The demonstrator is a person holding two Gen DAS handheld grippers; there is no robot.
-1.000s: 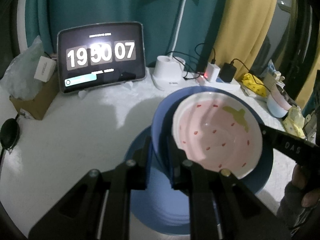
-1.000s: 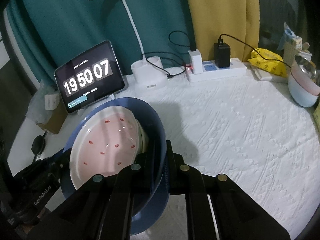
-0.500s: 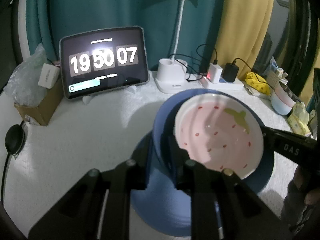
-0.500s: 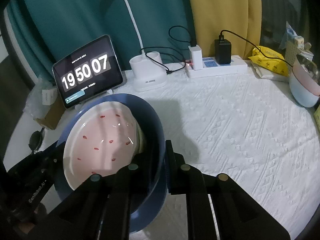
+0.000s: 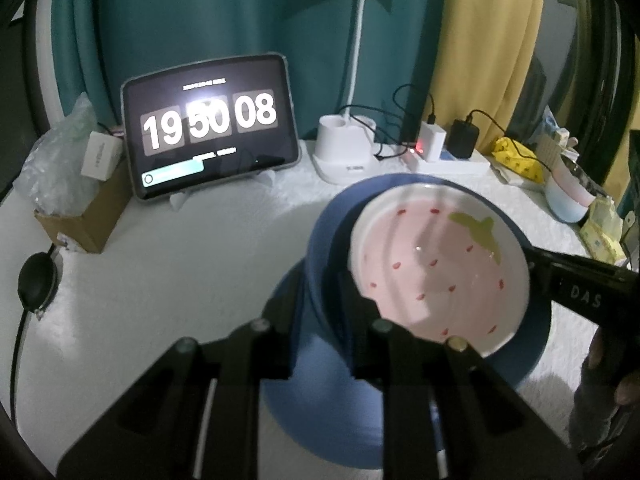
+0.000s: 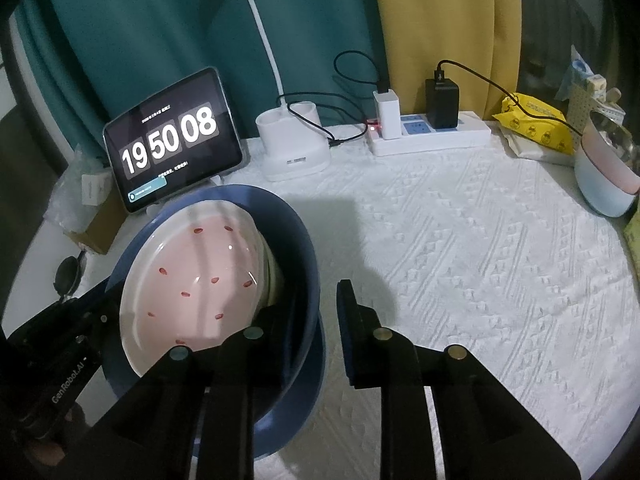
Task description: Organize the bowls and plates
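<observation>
White tablecloth (image 6: 480, 260); right claw (image 6: 316, 340) has just released blue bowl (image 6: 304, 256).

A plate (image 6: 192, 280) lies tilted in a bowl (image 6: 296, 240), lower left of the right wrist frame; the bowl stands on another plate (image 5: 296, 400). Behind them, upper left, a tablet (image 6: 172, 140) leans, with a box (image 5: 88, 216) to its left. A lamp base (image 6: 292, 148) stands right of the tablet, and a power strip (image 6: 432, 136) right of that. At the far right edge sit stacked bowls (image 6: 604, 184).
</observation>
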